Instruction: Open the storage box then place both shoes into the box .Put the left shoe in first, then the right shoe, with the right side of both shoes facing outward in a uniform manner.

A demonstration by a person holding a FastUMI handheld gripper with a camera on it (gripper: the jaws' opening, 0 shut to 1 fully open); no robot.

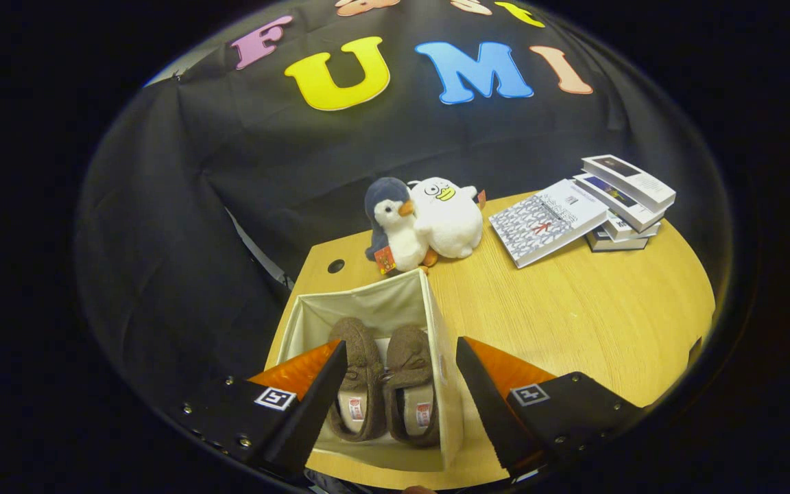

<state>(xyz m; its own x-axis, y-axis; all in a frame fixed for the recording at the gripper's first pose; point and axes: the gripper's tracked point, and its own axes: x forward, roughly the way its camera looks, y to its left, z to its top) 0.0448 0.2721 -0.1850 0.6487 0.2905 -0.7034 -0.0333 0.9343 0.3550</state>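
Two shoes [385,387] lie side by side in the box [436,329] at the table's [573,309] left edge. Your gripper [402,363] hovers above them, fingers spread, holding nothing.

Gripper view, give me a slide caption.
Open hand-held gripper above the storage box, both brown shoes side by side inside.

The left finger [313,398] hides the left shoe's [357,374] outer side. The shoe labels and book covers [547,221] are too small to read. The storage box's [446,370] near wall is partly cut off.

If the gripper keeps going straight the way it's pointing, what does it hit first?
Probably the right-hand shoe in the open storage box, between the open gripper's fingers; depth is uncertain.
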